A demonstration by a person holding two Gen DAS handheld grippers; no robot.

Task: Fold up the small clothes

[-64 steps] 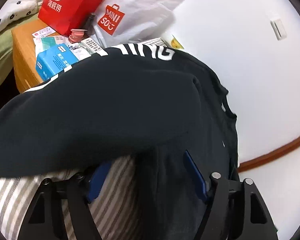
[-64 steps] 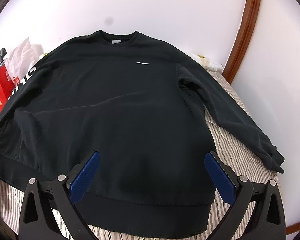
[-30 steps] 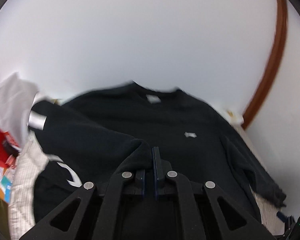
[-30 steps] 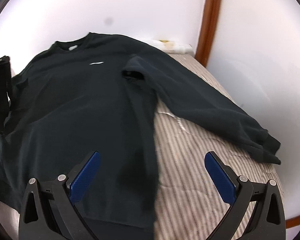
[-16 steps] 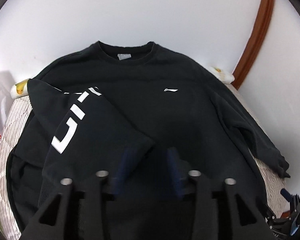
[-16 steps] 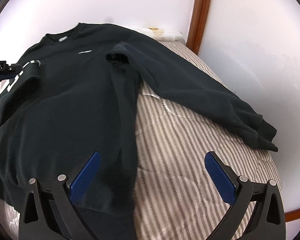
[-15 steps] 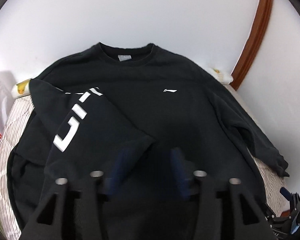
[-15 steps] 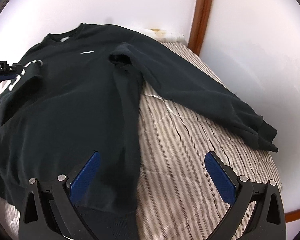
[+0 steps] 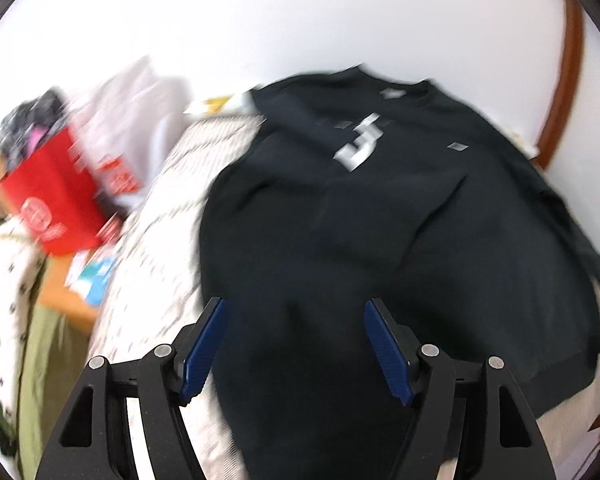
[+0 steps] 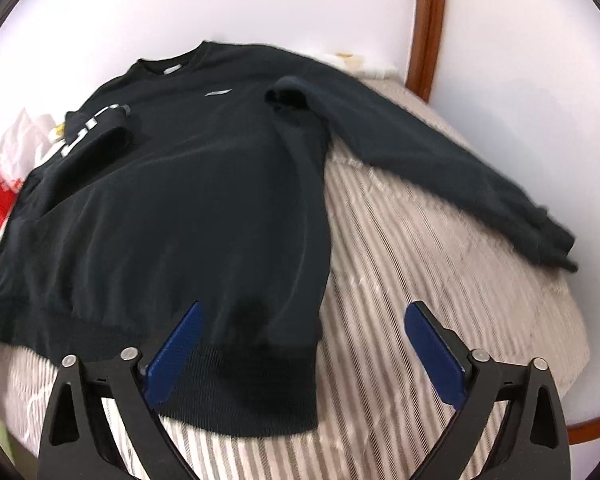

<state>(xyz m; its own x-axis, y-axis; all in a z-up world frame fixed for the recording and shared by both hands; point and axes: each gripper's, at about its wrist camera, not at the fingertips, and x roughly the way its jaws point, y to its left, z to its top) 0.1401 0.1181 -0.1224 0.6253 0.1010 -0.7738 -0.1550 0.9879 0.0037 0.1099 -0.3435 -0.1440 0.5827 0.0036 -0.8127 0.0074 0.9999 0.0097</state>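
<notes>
A black sweatshirt (image 10: 188, 208) lies flat, front up, on the striped bed (image 10: 420, 264). Its left sleeve (image 10: 96, 136), with white lettering, is folded across the chest. Its right sleeve (image 10: 428, 160) stretches out over the bed toward the wall. In the blurred left wrist view the sweatshirt (image 9: 380, 240) fills the middle. My left gripper (image 9: 296, 344) is open and empty above the sweatshirt's lower left part. My right gripper (image 10: 304, 352) is open and empty above the hem at the right corner.
A red paper bag (image 9: 48, 204) and a white plastic bag (image 9: 128, 120) stand on a wooden bedside stand (image 9: 60, 292) left of the bed. A white wall with brown trim (image 10: 428, 24) runs behind and to the right. The bed's right edge (image 10: 572, 320) is near the wall.
My left gripper has let go of the left sleeve, opened wide and swung back and left. The sleeve now rests on the chest. My right gripper has shifted slightly.
</notes>
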